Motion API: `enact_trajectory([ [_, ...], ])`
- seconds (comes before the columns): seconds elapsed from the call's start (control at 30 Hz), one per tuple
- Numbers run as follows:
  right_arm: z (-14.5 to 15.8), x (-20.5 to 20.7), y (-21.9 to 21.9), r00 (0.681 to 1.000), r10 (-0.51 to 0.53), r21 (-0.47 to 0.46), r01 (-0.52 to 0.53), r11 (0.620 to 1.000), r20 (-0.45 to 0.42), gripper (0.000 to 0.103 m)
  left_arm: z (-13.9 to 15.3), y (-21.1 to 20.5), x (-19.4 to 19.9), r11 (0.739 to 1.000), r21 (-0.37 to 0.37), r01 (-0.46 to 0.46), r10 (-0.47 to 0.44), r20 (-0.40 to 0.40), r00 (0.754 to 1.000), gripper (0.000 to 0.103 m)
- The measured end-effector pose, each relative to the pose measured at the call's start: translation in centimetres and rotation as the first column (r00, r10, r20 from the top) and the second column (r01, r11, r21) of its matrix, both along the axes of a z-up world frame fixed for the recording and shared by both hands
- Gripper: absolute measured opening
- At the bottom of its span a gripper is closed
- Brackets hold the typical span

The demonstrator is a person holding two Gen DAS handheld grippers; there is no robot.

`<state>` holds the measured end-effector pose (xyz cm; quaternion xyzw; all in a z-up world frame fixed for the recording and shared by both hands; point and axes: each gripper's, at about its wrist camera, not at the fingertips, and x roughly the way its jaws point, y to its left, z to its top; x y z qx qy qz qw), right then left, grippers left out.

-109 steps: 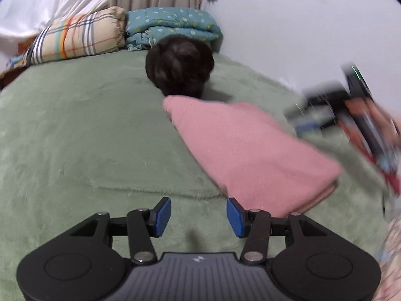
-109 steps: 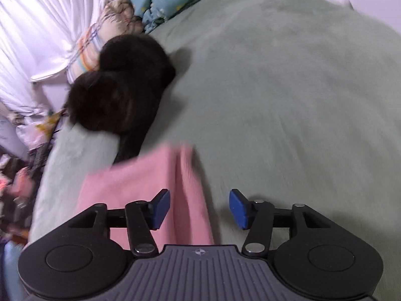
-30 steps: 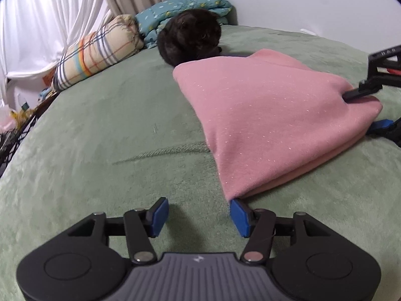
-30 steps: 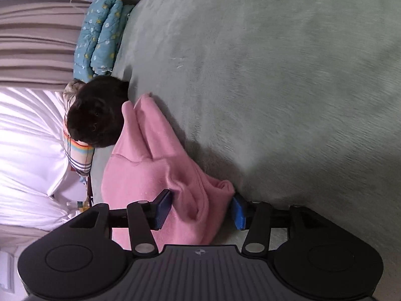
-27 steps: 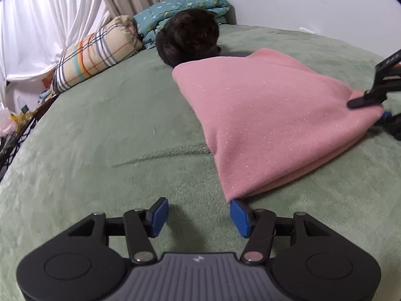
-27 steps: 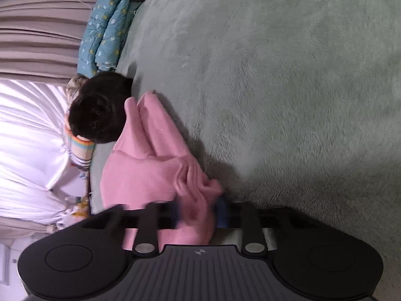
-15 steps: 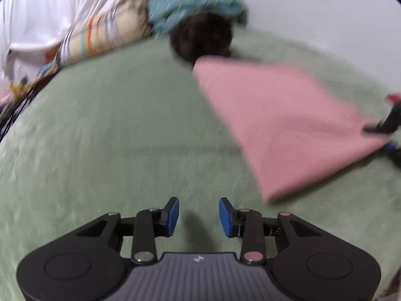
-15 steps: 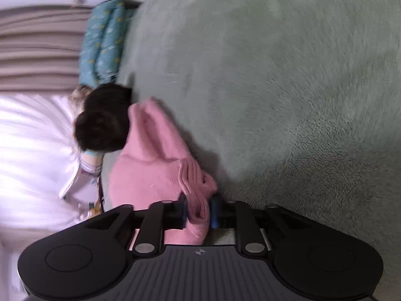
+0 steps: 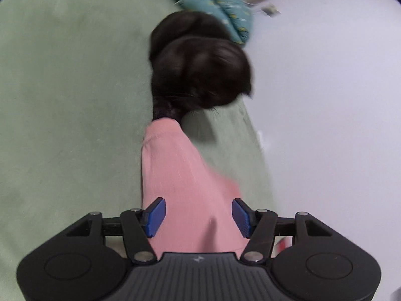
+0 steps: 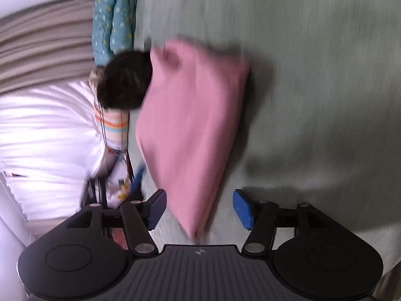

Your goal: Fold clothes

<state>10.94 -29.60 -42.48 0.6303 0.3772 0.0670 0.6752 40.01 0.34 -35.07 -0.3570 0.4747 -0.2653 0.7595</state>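
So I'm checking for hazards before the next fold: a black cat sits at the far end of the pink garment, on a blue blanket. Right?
Not quite. The black cat does sit at the pink garment's far end, but the blanket beneath is green, not blue. The left wrist view shows it.

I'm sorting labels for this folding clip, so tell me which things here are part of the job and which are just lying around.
Part of the job:
pink garment
left gripper, jaws open, garment between them
right gripper, jaws just opened, garment corner between them
green bedspread, the work surface

Just lying about:
black cat
teal quilt
plaid pillow
curtains
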Motion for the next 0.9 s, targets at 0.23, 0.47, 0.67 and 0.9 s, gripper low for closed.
enact_trajectory([
  [0.23,0.4,3.7,4.9,1.0,0.003,-0.044,-0.003,0.999,0.003,0.064,-5.0,-0.5,6.2,0.994,-0.094,0.049,-0.057,-0.081,0.995,0.063],
  [0.47,1.4,4.7,5.8,1.0,0.015,-0.155,-0.011,0.988,0.023,0.011,-6.0,-1.8,8.1,0.996,-0.082,-0.015,0.009,-0.08,0.997,0.011],
  [0.67,3.2,2.0,5.2,0.996,0.085,-0.064,-0.083,0.995,0.032,0.01,-4.1,0.8,3.9,0.995,-0.074,-0.068,0.068,-0.005,0.998,0.009],
  [0.9,1.1,0.9,5.9,0.99,0.144,-0.095,-0.143,0.985,-0.003,0.009,-5.3,0.5,6.4,0.997,0.053,-0.048,0.046,0.034,0.998,0.012],
])
